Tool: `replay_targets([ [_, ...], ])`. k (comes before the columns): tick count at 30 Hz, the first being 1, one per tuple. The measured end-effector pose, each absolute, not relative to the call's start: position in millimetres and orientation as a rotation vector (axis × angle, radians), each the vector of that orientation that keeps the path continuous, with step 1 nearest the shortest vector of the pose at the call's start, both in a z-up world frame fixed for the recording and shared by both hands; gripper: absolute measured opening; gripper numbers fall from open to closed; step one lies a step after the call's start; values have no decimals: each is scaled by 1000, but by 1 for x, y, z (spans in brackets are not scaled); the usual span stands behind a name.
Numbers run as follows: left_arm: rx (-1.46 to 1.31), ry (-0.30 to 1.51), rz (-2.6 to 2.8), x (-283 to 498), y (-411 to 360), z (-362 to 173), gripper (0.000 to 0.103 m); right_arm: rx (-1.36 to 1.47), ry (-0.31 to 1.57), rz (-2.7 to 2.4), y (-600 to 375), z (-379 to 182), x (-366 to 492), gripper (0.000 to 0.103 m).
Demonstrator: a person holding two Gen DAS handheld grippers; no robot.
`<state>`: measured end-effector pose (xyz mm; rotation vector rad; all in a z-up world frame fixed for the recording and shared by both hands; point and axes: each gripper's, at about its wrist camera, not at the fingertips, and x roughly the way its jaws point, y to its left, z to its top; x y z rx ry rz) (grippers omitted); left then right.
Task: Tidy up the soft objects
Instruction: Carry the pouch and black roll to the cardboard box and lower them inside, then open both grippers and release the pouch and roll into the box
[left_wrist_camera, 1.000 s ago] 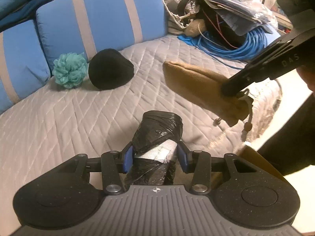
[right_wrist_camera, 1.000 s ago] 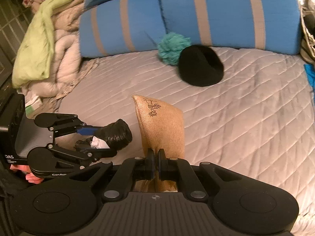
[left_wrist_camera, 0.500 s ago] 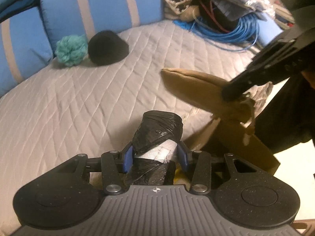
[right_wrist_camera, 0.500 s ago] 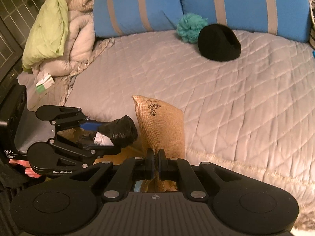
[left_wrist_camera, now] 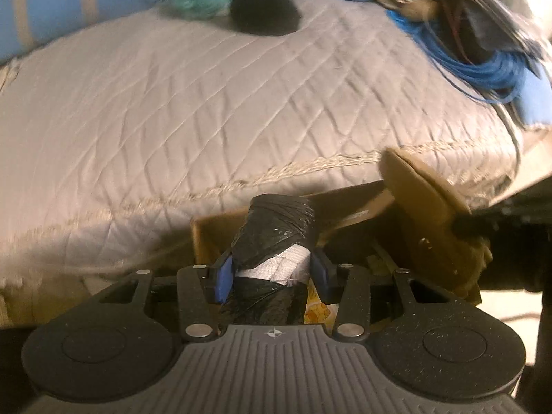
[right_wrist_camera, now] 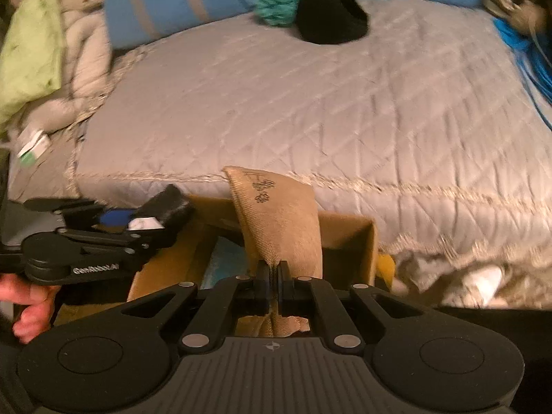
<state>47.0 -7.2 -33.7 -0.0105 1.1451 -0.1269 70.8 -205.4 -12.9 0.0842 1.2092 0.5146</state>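
Both grippers have been carried from above the quilt point(left_wrist_camera: 193, 110) to over a cardboard box point(right_wrist_camera: 348, 238) at the bed's edge. Seen from the left wrist, the left gripper point(left_wrist_camera: 272, 272) is clamped on a black wrapped bundle point(left_wrist_camera: 276, 231). Seen from the right wrist, the right gripper point(right_wrist_camera: 272, 284) is pinched tight on a burlap pouch point(right_wrist_camera: 279, 220) stamped with a flower; "GenRobot" is legible on the left gripper only here.
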Motion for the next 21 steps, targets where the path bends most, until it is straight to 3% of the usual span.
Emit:
replay_targets([
  [9, -106, 1176, -85, 43, 2, -34, 46, 111, 1248, 438, -207, -21, 62, 7],
  [12, -74, 1183, -90, 43, -1, -33, 46, 102, 1264, 472, -201, -22, 62, 17],
  [13, -66, 1185, -98, 43, -3, -34, 48, 93, 1267, 477, -198, -23, 62, 35],
  [14, -60, 1185, -106, 44, -4, -34, 54, 76, 1259, 478, -196, -22, 61, 63],
  [16, -41, 1181, -110, 43, -7, -35, 66, 35, 1216, 471, -192, -16, 59, 95],
  [17, -31, 1180, -107, 43, -9, -35, 70, 30, 1197, 473, -191, -14, 58, 99],
  [21, -28, 1186, -90, 46, -7, -36, 72, 40, 1208, 451, -194, -16, 61, 99],
])
